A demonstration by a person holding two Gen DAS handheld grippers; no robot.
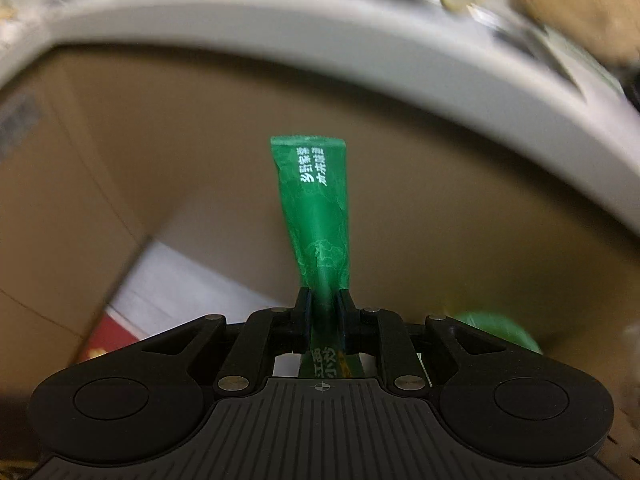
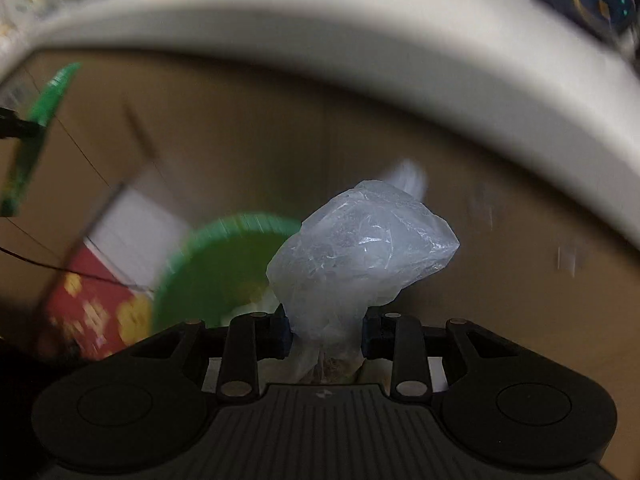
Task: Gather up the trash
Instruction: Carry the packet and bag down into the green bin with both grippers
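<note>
Green sachet wrapper [image 1: 316, 216] is clamped in the left gripper [image 1: 324, 304], crumpled clear plastic bag [image 2: 360, 248] in the right gripper [image 2: 326, 330], both over the cardboard box [image 1: 160, 152]. Release well inside, past the white rim [image 1: 280, 36].

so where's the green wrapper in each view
Left wrist: green wrapper at centre, pinched in the left gripper, sticking up.
Right wrist: the wrapper at the far left edge, seen edge-on.
Shared landmark: the green bowl in the cardboard box, under the white rim.
</note>
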